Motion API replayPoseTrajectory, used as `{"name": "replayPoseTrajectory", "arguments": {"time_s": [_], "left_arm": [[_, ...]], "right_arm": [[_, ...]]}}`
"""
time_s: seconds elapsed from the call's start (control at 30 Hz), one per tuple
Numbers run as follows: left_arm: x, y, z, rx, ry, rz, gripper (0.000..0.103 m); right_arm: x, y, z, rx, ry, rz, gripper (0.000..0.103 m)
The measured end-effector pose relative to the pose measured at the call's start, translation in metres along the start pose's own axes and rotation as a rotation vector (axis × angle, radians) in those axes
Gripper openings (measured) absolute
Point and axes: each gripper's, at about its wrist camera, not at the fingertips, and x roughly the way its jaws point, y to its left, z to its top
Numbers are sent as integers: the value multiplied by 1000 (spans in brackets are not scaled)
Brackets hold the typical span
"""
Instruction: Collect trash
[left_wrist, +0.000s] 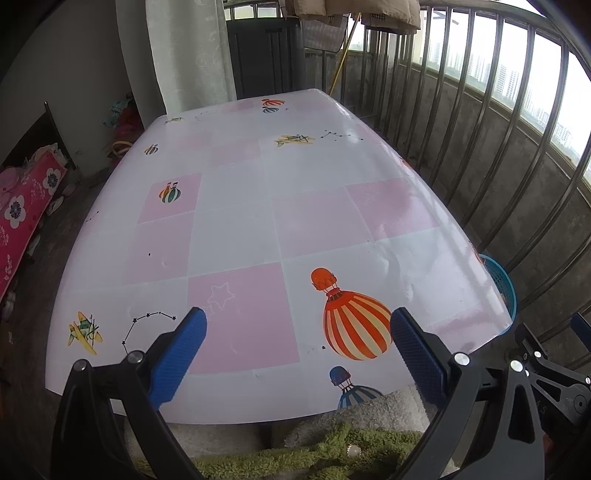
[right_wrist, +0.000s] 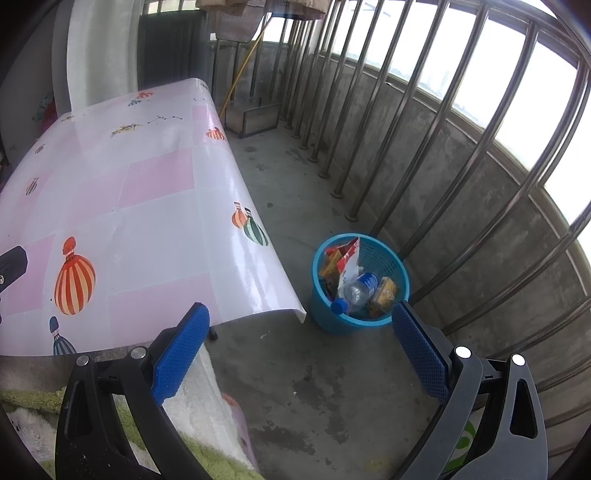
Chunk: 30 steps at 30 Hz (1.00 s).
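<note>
**Both claws wide open, trash sits in blue basket on floor**

Left claw (left_wrist: 298, 325) hovers over the near edge of the surface (left_wrist: 236, 229), blue pads spread far apart, nothing btwn them. The surface wears a glossy pink-and-white checked cover w/ hot-air balloon prints; a big orange striped balloon (left_wrist: 356, 325) lies just inside the near edge, btwn the two pads in the left wrist view. No loose items show on the cover.

Right claw (right_wrist: 301, 325) is off the surface's right-hand near corner, over the concrete floor (right_wrist: 295, 387), also wide open and holding nothing. Part of it shows at the right edge of the left wrist view.

Blue basket (right_wrist: 325, 317) stands on the floor, just beside the surface's right edge near the front corner and close to the metal railing (right_wrist: 424, 147). Inside: a clear plastic bottle (right_wrist: 356, 291) w/ blue cap lying tilted, a red-and-white wrapper (right_wrist: 347, 258) standing up vs. the back wall, a yellow packet (right_wrist: 384, 295) on the right side. In the left wrist view only the basket's rim peeks past the surface's right edge.

Green-and-white fuzzy fabric (left_wrist: 332, 443) fills the bottom of both views, below the near edge.
</note>
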Motion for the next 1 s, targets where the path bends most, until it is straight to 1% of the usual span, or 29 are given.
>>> {"name": "replayPoseTrajectory", "arguments": {"time_s": [1.0], "left_arm": [[0, 3, -4, -13, 0, 1, 97]], "right_arm": [[0, -2, -1, 10, 5, -1, 95]]}}
